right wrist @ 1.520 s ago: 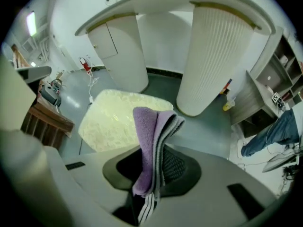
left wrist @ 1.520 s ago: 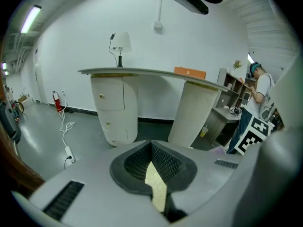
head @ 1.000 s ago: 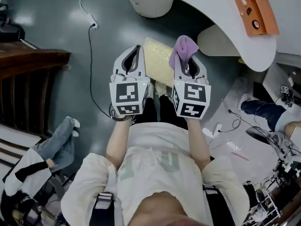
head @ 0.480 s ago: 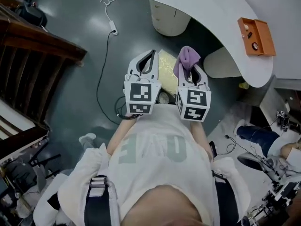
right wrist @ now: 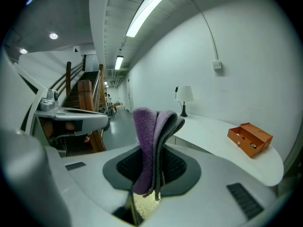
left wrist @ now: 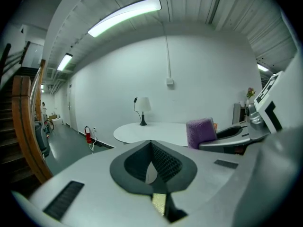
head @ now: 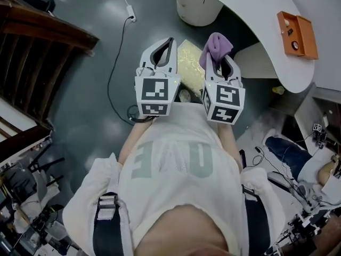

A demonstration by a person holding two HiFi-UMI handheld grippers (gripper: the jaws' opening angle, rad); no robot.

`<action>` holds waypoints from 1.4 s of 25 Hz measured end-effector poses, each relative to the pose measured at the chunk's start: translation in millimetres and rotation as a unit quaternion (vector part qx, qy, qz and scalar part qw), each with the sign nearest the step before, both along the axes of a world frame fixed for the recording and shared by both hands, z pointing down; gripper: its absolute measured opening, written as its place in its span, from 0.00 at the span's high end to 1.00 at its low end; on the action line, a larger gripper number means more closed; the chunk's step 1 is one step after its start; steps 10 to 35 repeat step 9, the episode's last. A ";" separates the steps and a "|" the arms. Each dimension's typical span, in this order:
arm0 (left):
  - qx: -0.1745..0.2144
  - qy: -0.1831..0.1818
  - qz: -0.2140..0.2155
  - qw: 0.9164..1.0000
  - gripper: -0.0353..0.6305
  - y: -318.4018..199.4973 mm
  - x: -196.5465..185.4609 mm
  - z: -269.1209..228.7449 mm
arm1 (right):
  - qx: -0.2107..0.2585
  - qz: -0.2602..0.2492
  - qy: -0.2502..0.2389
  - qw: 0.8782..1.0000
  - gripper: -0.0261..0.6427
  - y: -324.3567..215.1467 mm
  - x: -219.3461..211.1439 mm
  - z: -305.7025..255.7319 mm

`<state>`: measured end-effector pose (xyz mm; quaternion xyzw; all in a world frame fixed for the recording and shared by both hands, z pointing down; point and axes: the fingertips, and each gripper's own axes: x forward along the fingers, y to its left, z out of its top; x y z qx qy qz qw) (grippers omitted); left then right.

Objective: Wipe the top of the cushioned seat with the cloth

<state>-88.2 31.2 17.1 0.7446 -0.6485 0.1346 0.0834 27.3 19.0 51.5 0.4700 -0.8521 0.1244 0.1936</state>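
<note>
My right gripper (head: 217,59) is shut on a folded purple cloth (head: 217,45), which sticks up out of its jaws (right wrist: 150,141). My left gripper (head: 167,44) is beside it at the same height, shut with nothing in it (left wrist: 151,148). Both are held out level in front of the person's chest. Below and between them, a strip of the yellowish cushioned seat (head: 189,63) shows on the floor. The left gripper view catches the cloth (left wrist: 201,132) at its right. Small patches of the seat show through the jaw gaps (right wrist: 142,205).
A curved white table (head: 256,15) stands ahead at the right with an open orange box (head: 297,27) on it and a lamp (left wrist: 142,105) farther back. A wooden staircase (head: 32,63) is at the left. A black cable (head: 113,63) lies on the grey floor.
The view has swung over the floor, bringing the staircase closer at the left. Both grippers stay side by side, a little higher in frame, the right still holding the cloth.
</note>
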 end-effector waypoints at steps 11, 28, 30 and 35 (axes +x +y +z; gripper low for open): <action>0.007 0.001 -0.017 1.000 0.96 1.4 0.6 0.5 | -0.001 -0.013 -0.008 1.000 0.83 0.2 5.9 4.7; 0.007 0.001 -0.017 1.000 0.96 1.4 0.6 0.5 | -0.001 -0.013 -0.008 1.000 0.83 0.2 5.9 4.7; 0.007 0.001 -0.017 1.000 0.96 1.4 0.6 0.5 | -0.001 -0.013 -0.008 1.000 0.83 0.2 5.9 4.7; 0.007 0.001 -0.017 1.000 0.96 1.4 0.6 0.5 | -0.001 -0.013 -0.008 1.000 0.83 0.2 5.9 4.7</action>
